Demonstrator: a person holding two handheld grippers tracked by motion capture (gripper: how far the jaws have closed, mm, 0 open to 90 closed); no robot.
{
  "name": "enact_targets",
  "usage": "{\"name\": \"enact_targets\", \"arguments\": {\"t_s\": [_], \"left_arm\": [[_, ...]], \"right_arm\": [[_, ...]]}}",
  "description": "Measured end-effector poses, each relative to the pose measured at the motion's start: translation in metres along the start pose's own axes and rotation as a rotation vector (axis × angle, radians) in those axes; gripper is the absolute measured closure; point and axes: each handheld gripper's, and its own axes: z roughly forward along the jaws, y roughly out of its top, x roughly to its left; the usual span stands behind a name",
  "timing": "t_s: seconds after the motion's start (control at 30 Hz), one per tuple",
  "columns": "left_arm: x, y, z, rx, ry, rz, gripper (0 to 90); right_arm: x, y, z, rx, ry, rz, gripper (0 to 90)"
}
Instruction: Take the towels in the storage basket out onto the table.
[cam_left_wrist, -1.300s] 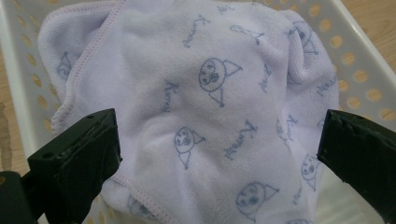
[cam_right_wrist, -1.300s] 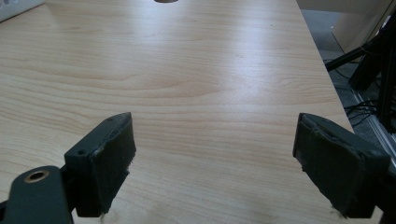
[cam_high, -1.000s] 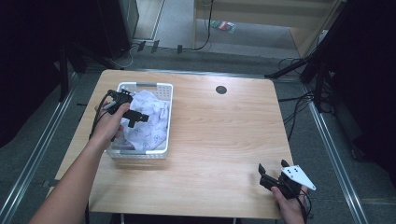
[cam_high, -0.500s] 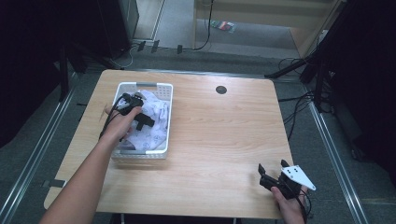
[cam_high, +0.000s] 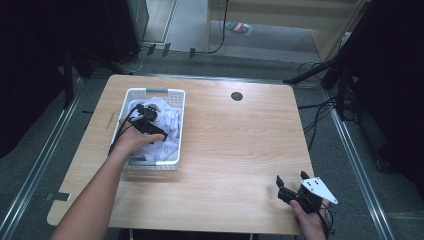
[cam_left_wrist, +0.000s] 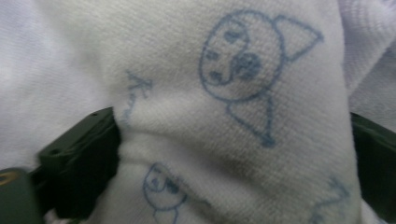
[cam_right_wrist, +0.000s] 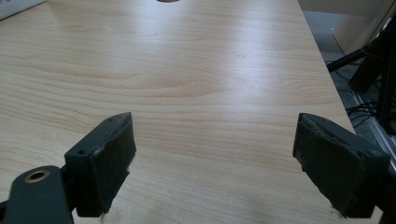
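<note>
Your wooden table (cam_high: 235, 145) carries a white plastic basket (cam_high: 176, 95) on its left half, near the far edge, and the basket holds a heap of white cloth (cam_high: 167, 117) printed with small blue drawings. Your left gripper (cam_high: 150, 131) is down inside that basket, pushed into the heap, with your left hand (cam_high: 131, 142) just behind it over the basket's near part.

In the left gripper view a thick fold of the cloth (cam_left_wrist: 233, 121) bulges up between the two black jaws and fills the gap from one pad to the other. The jaws have just been closing and the cloth touches both pads, so you have the fold pinched while the jaws are only a little short of their widest.

The fabric looks soft, with a fine woven or knitted texture. Its print is blue line-drawn faces with pointed ears, and beside them some slanted blue lettering that is too partial to read.

Your right gripper (cam_high: 291, 186) rests at the table's near right corner, well apart from the basket; its jaws stand wide apart over bare wood (cam_right_wrist: 196, 93) and grip nothing.
</note>
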Motion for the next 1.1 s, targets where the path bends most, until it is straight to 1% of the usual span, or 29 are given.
{"name": "enact_targets", "arguments": {"t_s": [0.07,0.1,0.13,0.2,0.23,0.3,0.4,0.43,0.47,0.5,0.53,0.57,0.6,0.63,0.67,0.7,0.73,0.77,0.87,0.9,1.0,1.03,1.07,1.1], "left_arm": [[-0.001,0.000,-0.003,0.002,0.004,0.004,19.7],[-0.002,0.000,-0.004,-0.002,0.011,-0.001,26.2],[-0.002,0.000,-0.007,0.000,0.019,0.007,32.0],[-0.003,0.000,-0.008,0.000,0.020,0.006,40.6],[-0.003,0.000,-0.010,0.005,0.019,0.008,40.6],[-0.004,0.000,-0.011,0.002,0.029,0.019,50.5],[-0.004,0.000,-0.011,-0.002,0.031,0.030,57.1],[-0.003,0.000,-0.012,-0.004,0.027,0.033,57.1],[-0.002,-0.001,-0.012,-0.010,0.018,0.030,59.9],[0.000,-0.001,-0.013,-0.009,0.010,0.026,59.9],[0.002,-0.001,-0.015,-0.013,-0.007,0.015,61.2],[0.002,-0.001,-0.015,-0.013,-0.007,0.015,61.2],[0.004,0.000,-0.016,-0.002,-0.019,0.015,61.2],[0.004,0.000,-0.017,0.010,-0.023,0.019,60.9],[0.004,0.001,-0.019,0.026,-0.027,0.037,60.6],[0.004,0.003,-0.023,0.027,-0.021,0.052,60.4],[0.004,0.004,-0.025,0.032,-0.033,0.054,60.4],[0.004,0.004,-0.025,0.032,-0.033,0.054,60.4],[0.004,0.005,-0.030,0.019,-0.025,0.066,60.3],[0.004,0.005,-0.032,0.010,-0.018,0.062,60.4],[0.005,0.005,-0.040,-0.008,-0.019,0.043,60.4],[0.006,0.006,-0.045,-0.013,-0.033,0.036,60.5],[0.006,0.006,-0.045,-0.013,-0.033,0.036,60.5],[0.007,0.007,-0.049,-0.016,-0.033,0.036,60.5]], "right_arm": [[0.000,0.000,0.000,0.003,-0.002,-0.002,13.3],[0.000,0.000,0.001,0.006,-0.002,-0.007,13.4],[0.000,0.000,0.001,0.007,-0.001,-0.007,13.4],[0.000,0.000,0.001,0.007,-0.003,-0.008,13.4],[0.000,0.000,0.001,0.005,-0.003,-0.009,13.4],[0.000,0.000,0.000,0.005,-0.001,-0.005,13.4],[0.000,0.000,0.000,0.007,-0.001,-0.005,13.4],[0.000,0.000,0.001,0.006,0.000,-0.007,13.4],[0.000,0.000,0.000,0.007,0.000,-0.005,13.3],[0.000,0.000,0.000,0.007,0.000,-0.005,13.3],[0.000,0.000,0.001,0.006,0.000,-0.005,13.4],[0.000,0.000,0.001,0.006,0.000,-0.005,13.4],[0.000,0.000,0.001,0.006,0.002,-0.004,13.3],[0.000,0.000,0.001,0.006,0.001,-0.004,13.3],[0.000,0.000,0.001,0.007,0.002,-0.005,13.3],[0.000,0.000,0.001,0.009,0.002,-0.004,13.3],[0.000,0.000,0.001,0.009,0.002,-0.004,13.3],[0.000,0.000,0.001,0.009,0.002,-0.004,13.3],[0.000,0.000,0.001,0.007,0.002,-0.004,13.3],[0.000,0.000,0.001,0.007,0.001,-0.004,13.3],[0.000,0.000,0.001,0.007,0.001,-0.004,13.3],[0.000,0.000,0.001,0.007,0.002,-0.004,13.3],[0.000,0.000,0.001,0.007,0.002,-0.004,13.3],[0.000,0.000,0.001,0.007,0.002,-0.004,13.3]]}}
